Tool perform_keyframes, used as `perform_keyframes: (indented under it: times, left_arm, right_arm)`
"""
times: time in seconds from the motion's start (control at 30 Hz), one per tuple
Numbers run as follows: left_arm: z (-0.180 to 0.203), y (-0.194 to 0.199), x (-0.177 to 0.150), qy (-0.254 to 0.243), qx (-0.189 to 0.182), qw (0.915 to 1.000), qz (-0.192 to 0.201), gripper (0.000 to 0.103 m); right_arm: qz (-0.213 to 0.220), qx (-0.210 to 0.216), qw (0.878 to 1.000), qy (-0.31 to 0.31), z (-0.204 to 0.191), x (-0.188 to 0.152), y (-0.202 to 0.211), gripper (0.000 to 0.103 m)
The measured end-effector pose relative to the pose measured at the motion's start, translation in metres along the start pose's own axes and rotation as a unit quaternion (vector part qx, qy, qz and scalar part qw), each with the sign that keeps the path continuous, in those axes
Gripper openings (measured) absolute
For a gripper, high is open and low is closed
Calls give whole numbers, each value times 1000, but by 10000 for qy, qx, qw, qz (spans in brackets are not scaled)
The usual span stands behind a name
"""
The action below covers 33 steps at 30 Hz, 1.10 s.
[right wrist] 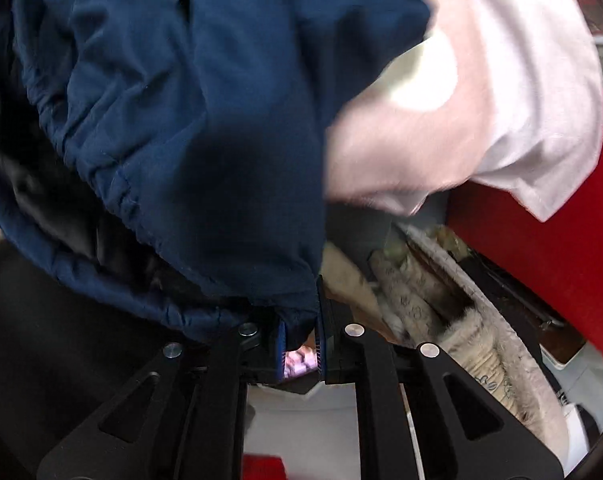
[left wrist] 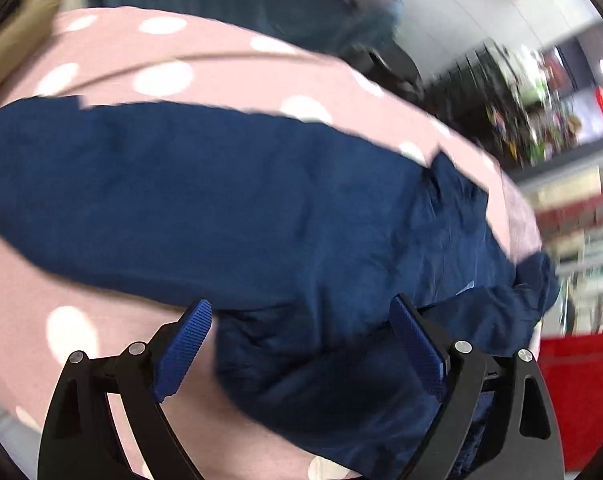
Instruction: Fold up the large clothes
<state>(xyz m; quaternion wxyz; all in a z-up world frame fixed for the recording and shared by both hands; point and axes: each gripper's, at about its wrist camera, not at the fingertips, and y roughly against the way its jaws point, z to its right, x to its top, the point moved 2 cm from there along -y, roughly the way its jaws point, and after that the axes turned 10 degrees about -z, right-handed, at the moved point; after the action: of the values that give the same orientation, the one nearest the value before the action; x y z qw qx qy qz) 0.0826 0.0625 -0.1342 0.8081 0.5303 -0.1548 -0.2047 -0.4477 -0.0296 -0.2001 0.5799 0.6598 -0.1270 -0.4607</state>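
Note:
A large navy blue garment (left wrist: pixel 229 200) lies across a pink cover with white dots (left wrist: pixel 205 64). My left gripper (left wrist: pixel 301 320) is open, its blue pads spread wide, just above the garment's near edge, holding nothing. In the right wrist view the same navy garment (right wrist: pixel 205 112) hangs in front of the camera, with a gathered hem and dark lining on the left. My right gripper (right wrist: pixel 299 320) is shut on the garment's lower edge, which is pinched between the two blue pads.
The pink dotted cover (right wrist: pixel 481 92) drapes over the surface edge at the right. A red box or panel (right wrist: pixel 561 216) stands beside it, also seen in the left wrist view (left wrist: pixel 577 392). A basket with rolled beige cloths (right wrist: pixel 453 304) sits below. Cluttered shelves (left wrist: pixel 533 112) are beyond.

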Motion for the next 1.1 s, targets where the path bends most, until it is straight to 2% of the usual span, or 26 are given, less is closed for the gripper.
perform_keyframes:
  times: [0.07, 0.13, 0.17, 0.2, 0.27, 0.33, 0.4, 0.47, 0.5, 0.57, 0.63, 0.67, 0.77, 0.8, 0.83, 0.87, 0.9, 0.97, 1.03, 1.1]
  left_arm:
    - [13, -14, 3, -227, -4, 9996, -141, 87]
    - [23, -19, 7, -362, -47, 9991, -198, 87]
    - [28, -18, 11, -415, -155, 9988, -187, 87]
    - [33, -15, 14, -442, -288, 9985, -162, 87]
    - [45, -10, 26, -515, -523, 9972, -111, 87]
    - [58, -8, 39, -711, -388, 9967, -66, 87]
    - [67, -10, 54, -891, -138, 9959, 85, 87]
    - [66, -21, 72, -885, 162, 9959, 65, 85]
    - [63, -27, 82, -802, 405, 9960, 18, 80]
    - [59, -41, 94, -712, 648, 9953, -136, 76]
    - [59, -64, 99, -789, 847, 9918, -542, 75]
    - [63, -77, 97, -945, 920, 9884, -759, 74]
    - [74, -110, 75, -1464, 1148, 9747, -1239, 68]
    - [76, -118, 67, -1551, 1134, 9716, -1378, 63]
    - [78, -123, 58, -1572, 992, 9707, -1526, 60]
    - [79, -124, 47, -1561, 637, 9710, -1693, 59]
    - [80, -123, 37, -1604, 357, 9698, -1803, 59]
    - [80, -111, 16, -1856, 169, 9653, -1830, 59]
    - [73, -92, -9, -2052, 0, 9623, -1782, 60]
    - [58, -79, -27, -1952, -299, 9628, -1845, 62]
  right_arm:
    - [68, 35, 9999, -68, -2, -2, 3, 12]
    - [242, 121, 9995, -168, -1, -5, 15, 24]
    - [446, 142, 9987, -189, 3, -8, 26, 35]
    - [599, 137, 9980, -164, 10, -8, 36, 51]
    - [1011, 175, 9947, 19, 10, -17, 58, 67]
    - [1258, 396, 9907, 323, 7, -23, 73, 68]
    - [1230, 465, 9888, 712, 1, -25, 82, 69]
    - [1609, 299, 9846, 607, 5, -22, 104, 69]
    - [1751, 449, 9822, 516, 10, -19, 114, 69]
    - [2322, 822, 9689, 255, 22, -6, 147, 69]
    - [2762, 922, 9567, 55, 28, 15, 169, 70]
    - [2833, 879, 9550, -82, 28, 35, 177, 73]
    - [2672, 567, 9618, -164, 14, 93, 175, 73]
    - [2616, 516, 9637, -128, 8, 106, 167, 72]
    - [2512, 476, 9667, -119, 7, 119, 157, 72]
    - [2327, 442, 9715, -114, -1, 132, 149, 72]
    - [1976, 382, 9795, -21, -10, 148, 132, 72]
    - [1712, 281, 9846, 202, -25, 151, 120, 72]
    - [1446, 248, 9874, 592, -41, 140, 101, 72]
    - [1350, 280, 9866, 875, -50, 123, 89, 72]
